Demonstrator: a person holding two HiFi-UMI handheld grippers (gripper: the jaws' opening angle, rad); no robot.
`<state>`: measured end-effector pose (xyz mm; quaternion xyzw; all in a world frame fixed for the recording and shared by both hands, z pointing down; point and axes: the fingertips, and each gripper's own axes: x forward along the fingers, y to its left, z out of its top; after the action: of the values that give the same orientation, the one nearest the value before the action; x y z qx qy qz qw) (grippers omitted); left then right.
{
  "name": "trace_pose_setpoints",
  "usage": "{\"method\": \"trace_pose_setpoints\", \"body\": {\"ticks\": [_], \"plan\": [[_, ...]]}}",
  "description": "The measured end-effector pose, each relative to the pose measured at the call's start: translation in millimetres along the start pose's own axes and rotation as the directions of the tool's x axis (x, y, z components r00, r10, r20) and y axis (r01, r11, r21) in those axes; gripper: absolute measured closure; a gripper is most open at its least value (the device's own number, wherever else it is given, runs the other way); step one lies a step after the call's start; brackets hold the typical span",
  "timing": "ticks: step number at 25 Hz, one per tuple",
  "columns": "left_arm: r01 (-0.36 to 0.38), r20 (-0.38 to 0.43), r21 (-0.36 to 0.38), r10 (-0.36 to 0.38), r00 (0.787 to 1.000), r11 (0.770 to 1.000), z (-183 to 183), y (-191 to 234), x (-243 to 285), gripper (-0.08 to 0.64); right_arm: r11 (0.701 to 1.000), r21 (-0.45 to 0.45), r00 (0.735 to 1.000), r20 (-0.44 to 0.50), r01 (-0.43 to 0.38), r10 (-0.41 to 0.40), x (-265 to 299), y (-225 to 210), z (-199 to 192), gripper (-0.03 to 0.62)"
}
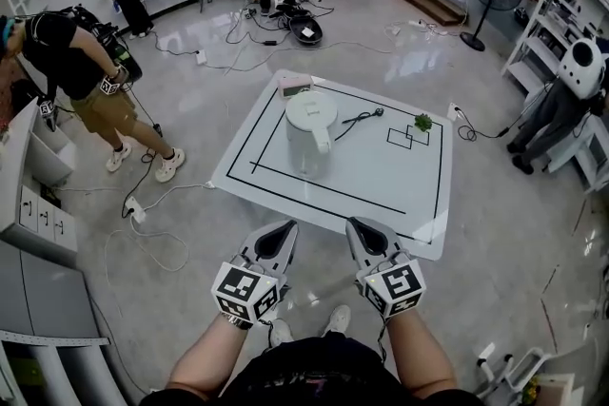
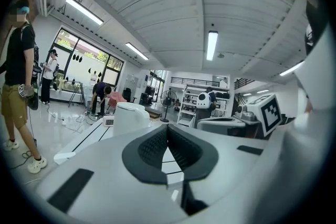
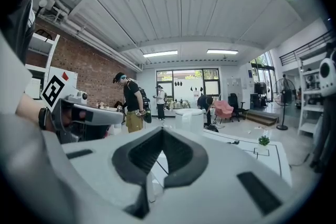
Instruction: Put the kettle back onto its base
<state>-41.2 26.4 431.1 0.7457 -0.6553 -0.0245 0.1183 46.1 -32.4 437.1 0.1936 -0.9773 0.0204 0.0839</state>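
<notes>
Jaws are seen pressed together and empty on both the left gripper (image 1: 282,229) and the right gripper (image 1: 361,224), which are held side by side short of the near edge of the surface (image 1: 400,195). The kettle (image 1: 310,130), white, lidded and upright, with its handle turned toward the person, is pictured at the far left of the black-lined rectangle, well apart from both grippers. A black cord (image 1: 360,119) is laid out from its foot toward the right. No separate base can be made out, so it cannot be told whether the kettle is already seated. Nothing is gripped, and the task is judged either unstarted or finished. A small device (image 1: 296,87) is set just behind the kettle, and a green plant (image 1: 422,122) near the right border.
</notes>
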Motion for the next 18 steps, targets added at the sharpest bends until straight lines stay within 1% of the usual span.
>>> {"method": "trace_pose_setpoints", "body": {"ticks": [9, 18], "plan": [[-0.025, 0.006, 0.006, 0.025, 1.0, 1.0, 2.8, -1.5, -5.1, 0.555, 1.0, 0.004, 1.0, 0.009, -0.019, 0.019, 1.0, -0.5, 3.4, 0.591], [-0.032, 0.004, 0.011, 0.032, 0.999, 0.999, 2.0, -4.8, 0.1, 0.555, 1.0, 0.006, 1.0, 0.011, -0.027, 0.027, 1.1, -5.2, 1.4, 0.591]]}}
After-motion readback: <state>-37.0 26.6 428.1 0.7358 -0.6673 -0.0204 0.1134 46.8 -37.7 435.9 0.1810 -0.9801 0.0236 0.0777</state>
